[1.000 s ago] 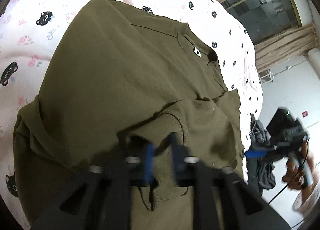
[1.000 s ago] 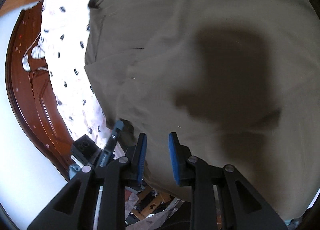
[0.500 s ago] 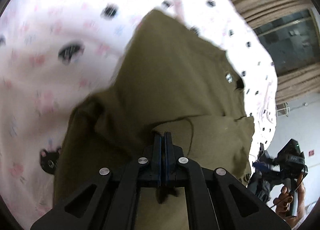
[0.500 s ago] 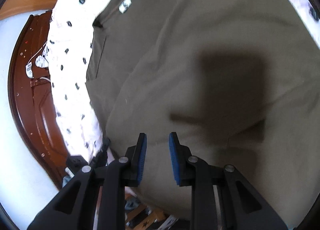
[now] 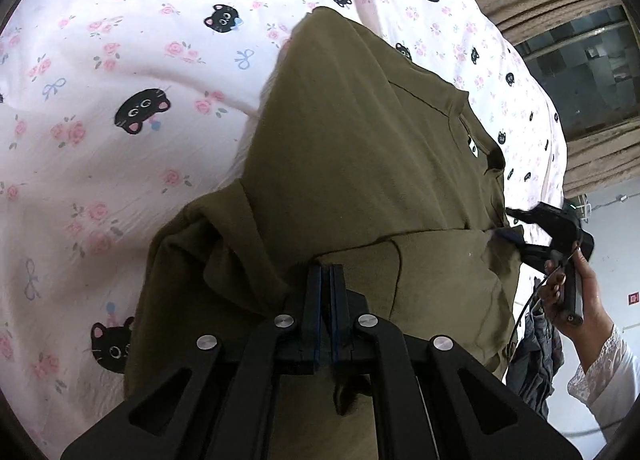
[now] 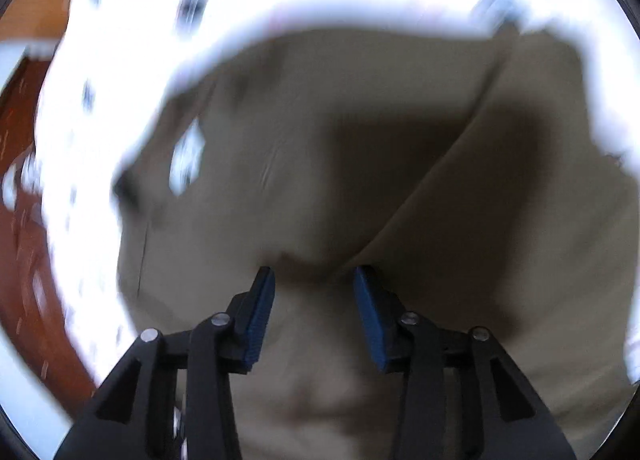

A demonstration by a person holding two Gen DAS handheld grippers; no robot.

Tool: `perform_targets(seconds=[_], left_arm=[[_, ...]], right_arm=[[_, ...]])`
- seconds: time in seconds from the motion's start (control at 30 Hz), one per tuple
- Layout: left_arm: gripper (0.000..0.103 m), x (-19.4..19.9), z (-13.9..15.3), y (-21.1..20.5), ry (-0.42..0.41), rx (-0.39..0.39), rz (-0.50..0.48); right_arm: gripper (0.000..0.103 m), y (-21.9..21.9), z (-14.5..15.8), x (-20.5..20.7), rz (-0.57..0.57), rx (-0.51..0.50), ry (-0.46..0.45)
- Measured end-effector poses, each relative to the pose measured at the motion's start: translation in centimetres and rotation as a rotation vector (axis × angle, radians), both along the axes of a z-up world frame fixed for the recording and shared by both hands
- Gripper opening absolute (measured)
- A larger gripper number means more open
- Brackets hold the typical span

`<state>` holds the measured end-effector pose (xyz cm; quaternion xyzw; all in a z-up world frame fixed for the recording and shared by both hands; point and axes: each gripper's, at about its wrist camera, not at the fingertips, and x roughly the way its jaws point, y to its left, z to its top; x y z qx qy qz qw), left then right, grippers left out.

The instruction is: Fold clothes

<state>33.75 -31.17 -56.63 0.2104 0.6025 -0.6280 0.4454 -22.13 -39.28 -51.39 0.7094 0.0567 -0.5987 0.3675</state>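
- My left gripper (image 5: pixel 329 272) is clenched on a fold of the olive shirt (image 5: pixel 360 164).
- The shirt lies on the bed (image 5: pixel 120 108), over a cat-print sheet, its collar at the far right.
- My right gripper (image 6: pixel 314 280) is released, its jaws just widened, hovering over the shirt's right edge with nothing pinched between them.
- My right hand (image 5: pixel 576 292) grips its handle.

Olive-green shirt (image 5: pixel 360 148) — partly folded, rumpled — lies on bedsheet (image 5: pixel 120 60)

one olive shirt (image 5: pixel 360 164), two tools, left tool (image 5: pixel 329 280), right tool (image 6: pixel 314 280)
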Motion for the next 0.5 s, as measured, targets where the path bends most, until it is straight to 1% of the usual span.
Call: perform_targets(seconds=[0.03, 0.1, 0.17, 0.2, 0.23, 0.3, 0.33, 0.4, 0.43, 0.5], left_arm=[[0.002, 0.1, 0.1, 0.0, -0.003, -0.002, 0.004], [0.002, 0.5, 0.2, 0.1, -0.013, -0.003, 0.018], [0.002, 1.2, 0.3, 0.4, -0.016, -0.002, 0.038], [0.002, 1.5, 0.4, 0.6, -0.016, -0.002, 0.046], [0.002, 1.8, 0.5, 0.9, -0.014, -0.003, 0.052], [0.002, 2.0, 1.3, 1.4, -0.005, -0.033, 0.050], [0.002, 1.7, 1.9, 1.7, 0.000, -0.062, 0.032], [0.002, 0.3, 3.3, 2.3, 0.017, -0.130, -0.030], [0.002, -0.9, 3.6, 2.6, 0.029, -0.143, -0.072], [0.002, -3.3, 3.6, 2.9, 0.055, -0.143, -0.147]], right_arm=[[0.044, 0.4, 1.1, -1.0, -0.037, -0.027, 0.037], [0.048, 0.6, 2.6, -0.9, 0.009, -0.071, 0.033], [0.062, 0.4, 3.0, 1.1, 0.130, -0.108, -0.038], [0.063, 0.4, 2.8, 2.7, 0.198, -0.132, -0.109], [0.063, 0.5, 2.1, 4.5, 0.270, -0.139, -0.184], [0.063, 0.6, 0.5, 7.5, 0.373, -0.092, -0.244], [0.063, 0.6, -0.3, 8.8, 0.415, -0.067, -0.264], [0.063, 0.4, -2.4, 10.4, 0.453, -0.018, -0.250], [0.063, 0.4, -3.3, 11.0, 0.462, 0.000, -0.244], [0.063, 0.4, -4.2, 10.9, 0.426, -0.003, -0.237]])
